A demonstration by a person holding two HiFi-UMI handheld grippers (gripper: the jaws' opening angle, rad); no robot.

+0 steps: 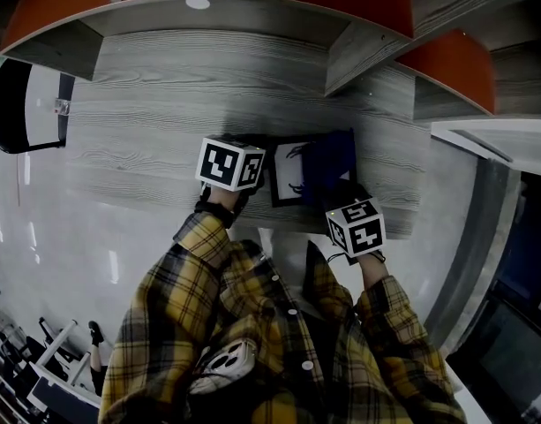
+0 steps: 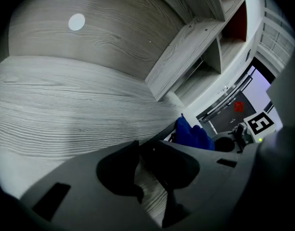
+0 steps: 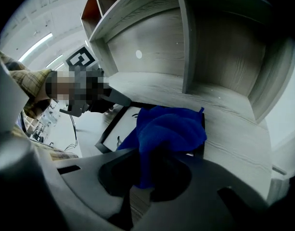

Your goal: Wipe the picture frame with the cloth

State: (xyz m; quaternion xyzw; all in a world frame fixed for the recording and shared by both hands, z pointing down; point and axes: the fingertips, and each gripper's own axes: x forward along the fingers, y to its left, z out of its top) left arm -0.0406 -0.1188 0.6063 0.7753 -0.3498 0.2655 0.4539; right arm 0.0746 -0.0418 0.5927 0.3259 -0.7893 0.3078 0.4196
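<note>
On the grey wooden desk lies a black picture frame with a white picture in it. A blue cloth is bunched over the frame's right part. My right gripper is shut on the cloth's near end, which hangs between the jaws. My left gripper sits at the frame's left edge, whose dark rim runs in between the jaws, which are closed on it. From the left gripper view the cloth shows just beyond, with the right gripper behind it.
Grey shelf compartments with upright dividers rise behind the desk, with orange panels above. A white round cap marks the back panel. A black chair stands at the left. The desk's front edge lies just under my hands, with pale floor beyond.
</note>
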